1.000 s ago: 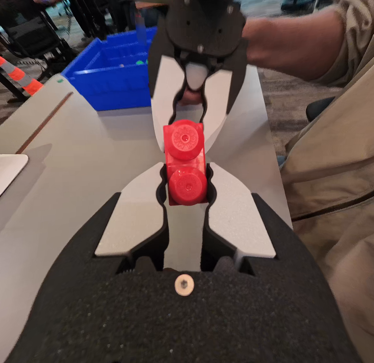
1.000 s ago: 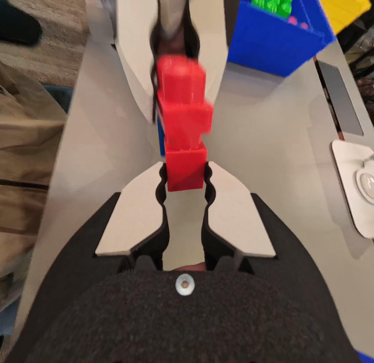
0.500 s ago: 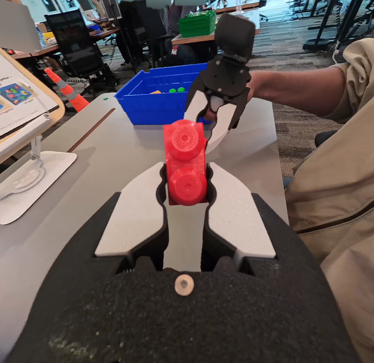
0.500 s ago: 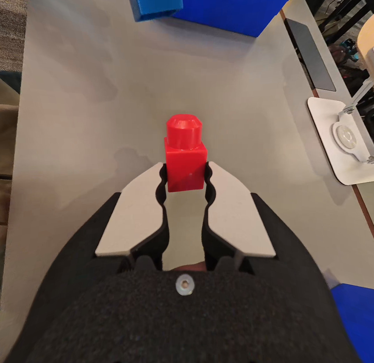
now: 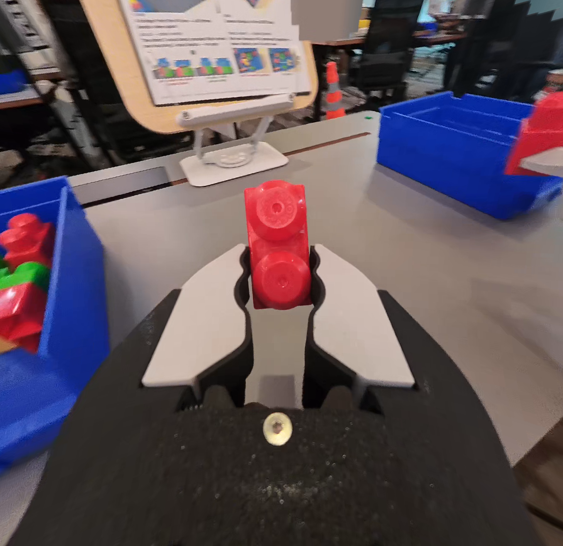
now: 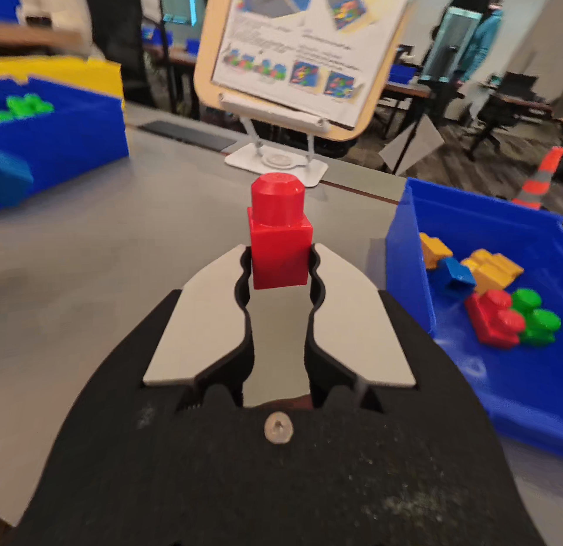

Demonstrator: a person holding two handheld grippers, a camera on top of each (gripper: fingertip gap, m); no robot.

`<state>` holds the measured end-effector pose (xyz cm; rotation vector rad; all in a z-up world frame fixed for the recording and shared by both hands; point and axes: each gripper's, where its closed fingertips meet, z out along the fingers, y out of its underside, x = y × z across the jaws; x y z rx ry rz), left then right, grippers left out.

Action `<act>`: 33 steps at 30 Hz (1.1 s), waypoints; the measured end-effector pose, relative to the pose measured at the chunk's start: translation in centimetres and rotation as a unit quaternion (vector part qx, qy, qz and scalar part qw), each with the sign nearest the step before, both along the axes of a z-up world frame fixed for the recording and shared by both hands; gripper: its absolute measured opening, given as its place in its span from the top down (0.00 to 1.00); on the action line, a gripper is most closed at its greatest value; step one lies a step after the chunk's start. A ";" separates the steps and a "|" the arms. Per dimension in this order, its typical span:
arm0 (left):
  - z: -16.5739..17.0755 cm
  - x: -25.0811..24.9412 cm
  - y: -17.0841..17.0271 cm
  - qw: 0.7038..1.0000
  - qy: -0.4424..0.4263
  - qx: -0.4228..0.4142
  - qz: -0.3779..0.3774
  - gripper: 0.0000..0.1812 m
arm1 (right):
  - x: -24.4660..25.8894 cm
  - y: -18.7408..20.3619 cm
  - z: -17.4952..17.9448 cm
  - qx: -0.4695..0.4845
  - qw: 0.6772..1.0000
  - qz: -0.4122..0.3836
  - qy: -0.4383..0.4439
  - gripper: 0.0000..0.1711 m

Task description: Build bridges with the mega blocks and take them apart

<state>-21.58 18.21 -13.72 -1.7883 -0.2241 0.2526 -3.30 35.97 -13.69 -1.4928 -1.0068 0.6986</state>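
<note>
Blue bin (image 6: 405, 257) holds yellow, blue, red and green blocks (image 6: 493, 315).

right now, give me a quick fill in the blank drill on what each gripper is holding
1. The left gripper is shut on a red block with ____ studs.
2. The right gripper is shut on a red block with ____ stud.
3. Both bins on the table are coloured ____.

Missing words: two; one; blue

Red two-stud block (image 5: 277, 251) studs toward camera, held aloft; red single-stud block (image 6: 278, 242) upright, held aloft.
</note>
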 end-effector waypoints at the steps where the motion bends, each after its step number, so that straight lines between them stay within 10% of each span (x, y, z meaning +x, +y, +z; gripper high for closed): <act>1: 0.0 -0.1 -0.5 1.000 -0.010 0.009 0.021 0.80 | 0.7 0.0 0.0 -0.010 0.999 -0.023 0.021 0.79; 22: -2.6 1.7 -1.3 0.998 -0.040 -0.002 0.041 0.80 | 3.3 -0.4 -0.8 0.015 0.995 -0.089 0.043 0.79; 28: -2.8 1.5 -1.5 0.999 -0.036 -0.010 0.032 0.80 | 6.9 8.2 4.6 0.052 0.990 -0.131 -0.002 0.79; 33: -3.2 1.5 -1.6 0.999 -0.039 -0.014 0.026 0.80 | 6.6 17.2 0.8 -0.062 0.980 -0.085 -0.167 0.79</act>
